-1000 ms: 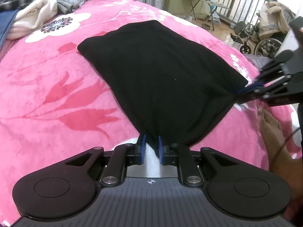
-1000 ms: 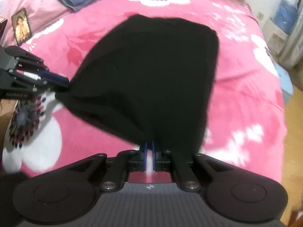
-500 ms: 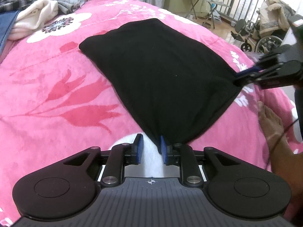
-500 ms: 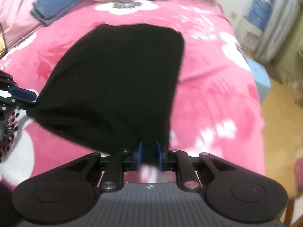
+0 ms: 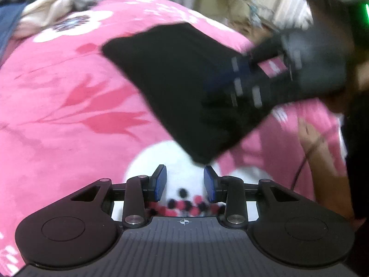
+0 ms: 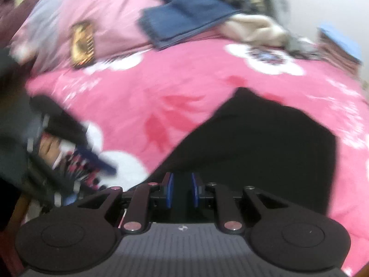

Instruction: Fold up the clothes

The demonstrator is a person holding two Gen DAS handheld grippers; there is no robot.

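Observation:
A black garment [image 5: 184, 80] lies flat on the pink flowered bedspread [image 5: 69, 115]. My left gripper [image 5: 184, 180] is at its near corner with the jaws opening. Nothing is between the blue pads [image 5: 159, 182], and the corner tip lies just ahead of the right pad. My right gripper [image 6: 182, 191] hovers over the garment [image 6: 265, 150] with its pads a little apart; only the flat cloth below shows between them. In the left wrist view the right gripper [image 5: 230, 78] is a blur above the garment's right side. The left gripper [image 6: 101, 161] is blurred at the left of the right wrist view.
Blue jeans [image 6: 189, 11], a cream garment [image 6: 253, 30] and a folded stack [image 6: 339, 48] lie at the far end of the bed. A gold-patterned item [image 6: 83, 43] rests on a pillow. A person's bare foot [image 5: 311, 138] is on the bed at the right.
Both grippers let go of the garment's near corners. The left jaws opened and drew back a little. The right gripper swung left over the cloth and rolled.

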